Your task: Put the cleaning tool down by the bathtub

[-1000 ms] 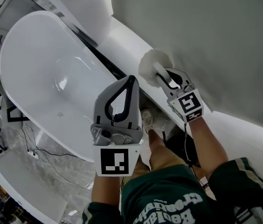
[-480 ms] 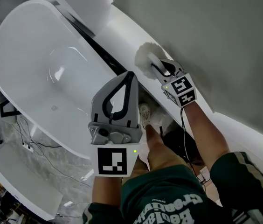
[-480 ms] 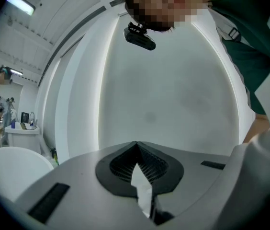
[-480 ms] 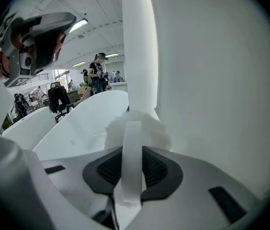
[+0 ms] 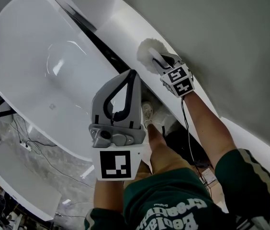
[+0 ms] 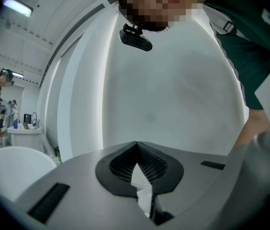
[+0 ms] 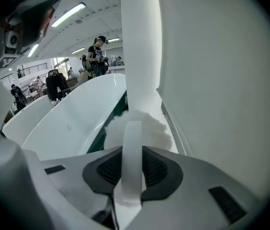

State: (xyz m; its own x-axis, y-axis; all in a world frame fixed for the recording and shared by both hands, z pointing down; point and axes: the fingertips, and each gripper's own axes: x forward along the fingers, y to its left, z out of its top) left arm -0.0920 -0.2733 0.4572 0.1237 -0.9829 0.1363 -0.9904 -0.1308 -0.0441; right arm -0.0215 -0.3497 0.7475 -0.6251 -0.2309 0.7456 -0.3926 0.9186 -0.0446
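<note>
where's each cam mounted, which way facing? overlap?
Head view: on the person's head, steeply down at the bathtub, ledge, left gripper, right gripper; forearms, green shirt, a shoe show.
Left gripper view: on the left gripper, along its shut, empty jaws at a white wall; green sleeve and head camera above.
Right gripper view: on the right gripper, along jaws clamped on the cleaning tool toward the bathtub; left gripper top left.
Shared: head and right gripper views both show bathtub, cleaning tool, left gripper.
</note>
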